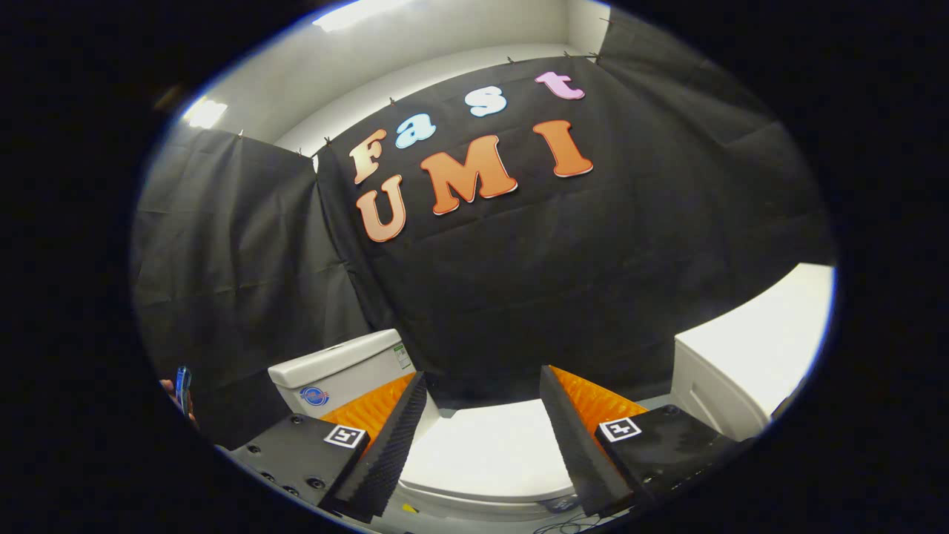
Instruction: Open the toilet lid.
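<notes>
Lid down, gripper spread above it

Lid (493, 449) shut flat on bowl, seen between and below fingers. Gripper (483, 386) released, fingers wide apart, gripping nothing. Tank (345, 371) beyond left finger, against black cloth. White cabinet (749, 356) at right.

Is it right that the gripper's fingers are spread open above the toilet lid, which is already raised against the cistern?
Not quite. The gripper view shows the toilet lid still down flat, not raised against the cistern. The rest holds: the gripper is open, its fingers spread apart with the closed lid lying between and below them, touching nothing.
</notes>
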Demonstrator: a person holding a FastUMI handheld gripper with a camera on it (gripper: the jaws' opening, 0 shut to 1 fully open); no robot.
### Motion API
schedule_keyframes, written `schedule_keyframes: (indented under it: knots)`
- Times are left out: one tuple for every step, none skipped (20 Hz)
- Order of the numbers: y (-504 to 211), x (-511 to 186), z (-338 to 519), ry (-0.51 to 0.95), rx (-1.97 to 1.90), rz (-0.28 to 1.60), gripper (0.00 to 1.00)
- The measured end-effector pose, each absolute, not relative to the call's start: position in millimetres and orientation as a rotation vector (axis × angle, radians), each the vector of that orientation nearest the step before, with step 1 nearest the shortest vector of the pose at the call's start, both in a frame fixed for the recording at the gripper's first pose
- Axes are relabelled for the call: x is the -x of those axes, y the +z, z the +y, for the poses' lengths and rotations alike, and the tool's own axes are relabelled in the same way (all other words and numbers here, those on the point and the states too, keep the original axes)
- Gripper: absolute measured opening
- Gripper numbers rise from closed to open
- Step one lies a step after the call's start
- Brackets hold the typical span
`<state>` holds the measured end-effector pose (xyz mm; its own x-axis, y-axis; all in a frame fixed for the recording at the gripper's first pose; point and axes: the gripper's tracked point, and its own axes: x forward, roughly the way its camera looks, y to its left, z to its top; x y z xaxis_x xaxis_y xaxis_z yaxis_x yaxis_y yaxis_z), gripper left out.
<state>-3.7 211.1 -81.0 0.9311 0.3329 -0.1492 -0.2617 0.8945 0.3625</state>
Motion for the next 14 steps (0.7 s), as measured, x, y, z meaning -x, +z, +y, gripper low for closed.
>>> schedule_keyframes:
  knots:
    - [-100, 5, 218, 0.312, -0.371, 0.247, 0.98]
    - [-119, 6, 220, 0.309, -0.394, 0.289, 0.99]
    - [-137, 6, 221, 0.300, -0.417, 0.329, 0.98]
    - [-155, 7, 218, 0.288, -0.441, 0.363, 0.99]
    - [-170, 13, 214, 0.272, -0.462, 0.403, 0.99]
    - [-192, 23, 207, 0.258, -0.482, 0.463, 0.99]
    - [-213, 34, 203, 0.247, -0.524, 0.519, 0.99]
    - [-228, 36, 199, 0.229, -0.582, 0.543, 0.99]
    - [-247, 43, 194, 0.213, -0.631, 0.589, 0.99]
    - [-264, 49, 188, 0.196, -0.672, 0.640, 0.99]
    - [-281, 53, 182, 0.177, -0.709, 0.683, 0.99]
    - [-291, 54, 175, 0.155, -0.749, 0.704, 0.99]
    - [-296, 53, 171, 0.132, -0.796, 0.715, 0.99]
    - [-299, 51, 166, 0.107, -0.847, 0.715, 0.99]
